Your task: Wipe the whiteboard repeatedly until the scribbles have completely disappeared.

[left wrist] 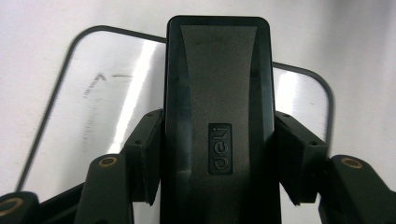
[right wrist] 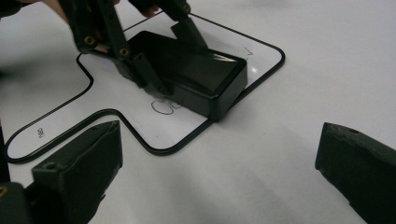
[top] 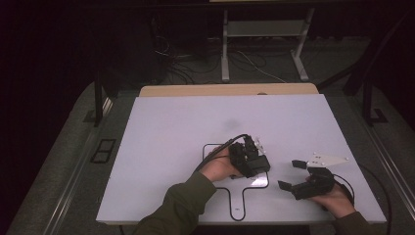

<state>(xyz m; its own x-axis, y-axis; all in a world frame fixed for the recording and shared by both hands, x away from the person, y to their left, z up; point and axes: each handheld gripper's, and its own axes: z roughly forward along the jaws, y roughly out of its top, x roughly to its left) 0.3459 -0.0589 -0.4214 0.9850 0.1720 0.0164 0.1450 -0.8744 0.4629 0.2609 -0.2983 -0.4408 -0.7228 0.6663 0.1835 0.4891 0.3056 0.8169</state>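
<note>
A black rectangular box point(left wrist: 217, 93) with a small embossed logo sits between the pads of my left gripper point(left wrist: 219, 158), which is shut on its long sides. In the right gripper view the box point(right wrist: 201, 79) lies low over the square part of a black outline point(right wrist: 154, 149) drawn on the white board, with the left gripper point(right wrist: 177, 63) clamped on it from behind. From above, the left gripper point(top: 252, 161) covers most of the box. My right gripper point(top: 290, 175) stands apart to the right, open, with nothing between its jaws point(right wrist: 224, 161).
The white board point(top: 171, 137) lies on a tan table point(top: 195, 90). The drawn outline point(top: 237, 203) narrows to a tab near the board's front edge. Metal desk legs point(top: 225, 49) and loose cables stand on the dark floor beyond.
</note>
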